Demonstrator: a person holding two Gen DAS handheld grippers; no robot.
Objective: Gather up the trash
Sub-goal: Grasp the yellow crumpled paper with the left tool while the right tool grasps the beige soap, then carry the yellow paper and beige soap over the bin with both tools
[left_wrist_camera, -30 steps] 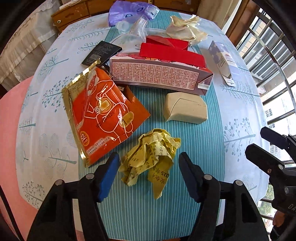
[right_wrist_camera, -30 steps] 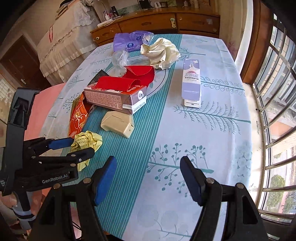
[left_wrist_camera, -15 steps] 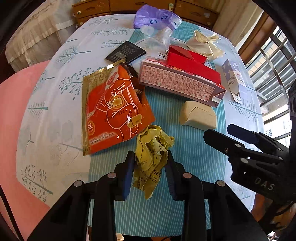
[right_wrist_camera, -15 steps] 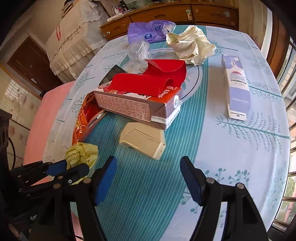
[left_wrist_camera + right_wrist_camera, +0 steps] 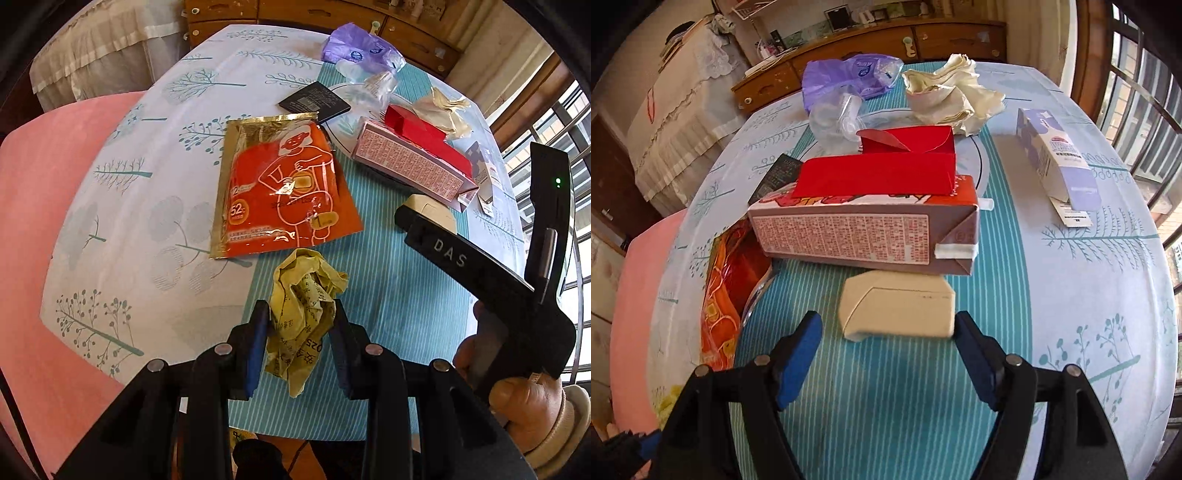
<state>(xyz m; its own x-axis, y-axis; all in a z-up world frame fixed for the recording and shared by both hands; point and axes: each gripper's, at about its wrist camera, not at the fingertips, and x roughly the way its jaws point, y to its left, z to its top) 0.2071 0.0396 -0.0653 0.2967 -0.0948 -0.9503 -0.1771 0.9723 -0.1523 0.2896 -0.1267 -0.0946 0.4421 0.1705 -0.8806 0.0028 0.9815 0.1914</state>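
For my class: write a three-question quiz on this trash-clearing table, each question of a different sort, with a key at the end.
1. True or false: the left tool is shut on the crumpled yellow paper.
2. The beige box lies nearest which item? A) purple bag B) brown carton C) lavender box
3. Fill in: the right tool is ____, its fingers on either side of the beige box.

Key: 1 true; 2 B; 3 open
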